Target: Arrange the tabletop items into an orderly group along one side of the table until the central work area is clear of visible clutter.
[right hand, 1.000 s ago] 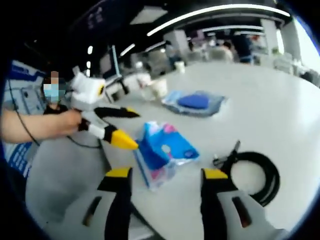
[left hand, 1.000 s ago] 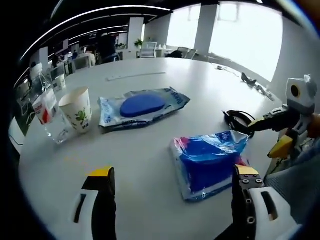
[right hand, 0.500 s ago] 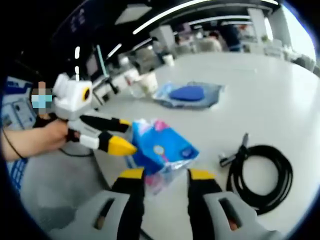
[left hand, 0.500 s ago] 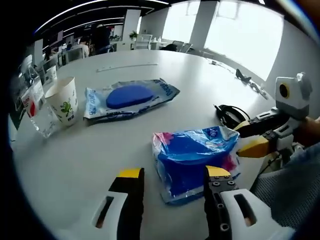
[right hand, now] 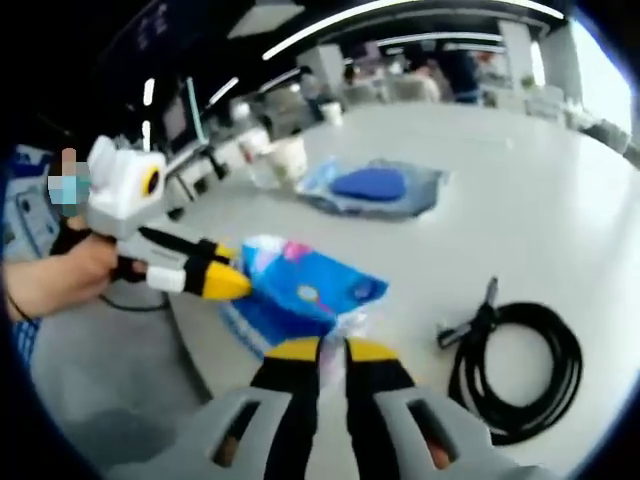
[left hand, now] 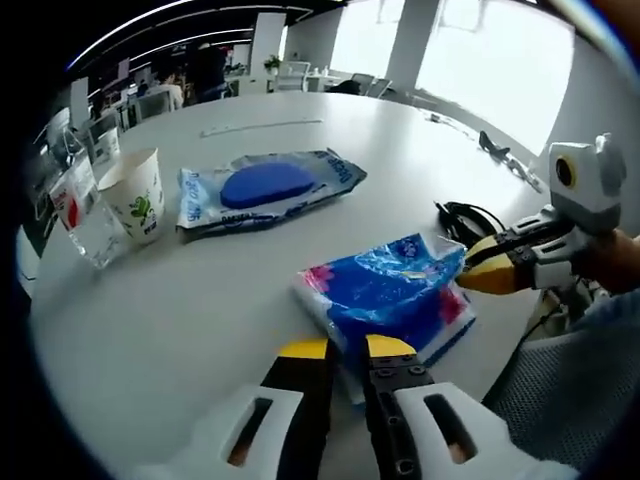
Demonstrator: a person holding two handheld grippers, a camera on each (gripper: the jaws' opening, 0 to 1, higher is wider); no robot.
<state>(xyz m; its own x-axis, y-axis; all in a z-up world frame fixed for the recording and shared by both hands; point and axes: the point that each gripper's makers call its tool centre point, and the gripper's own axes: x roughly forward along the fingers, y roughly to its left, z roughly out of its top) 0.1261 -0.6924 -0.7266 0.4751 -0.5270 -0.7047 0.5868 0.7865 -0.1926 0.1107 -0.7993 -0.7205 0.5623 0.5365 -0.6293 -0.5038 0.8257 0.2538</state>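
A blue and pink tissue pack (left hand: 385, 298) lies slanted near the table's front edge and is held at both ends. My left gripper (left hand: 347, 348) is shut on its near edge; in the right gripper view it comes in from the left (right hand: 225, 283). My right gripper (right hand: 332, 349) is shut on the pack's crinkled plastic corner (right hand: 345, 322) and enters the left gripper view from the right (left hand: 480, 275). A flat wet-wipes pack (left hand: 265, 187) with a blue lid lies farther back, beside a paper cup (left hand: 135, 195).
A clear cup with a red label (left hand: 80, 210) stands left of the paper cup. A coiled black cable (right hand: 520, 360) lies right of the tissue pack. A thin pale strip (left hand: 260, 127) rests far back on the white round table (left hand: 180, 300). A person's hand (right hand: 60, 285) holds the left gripper.
Both grippers went from wide open to shut, closing on opposite ends of the tissue pack. The pack has turned slightly between them.
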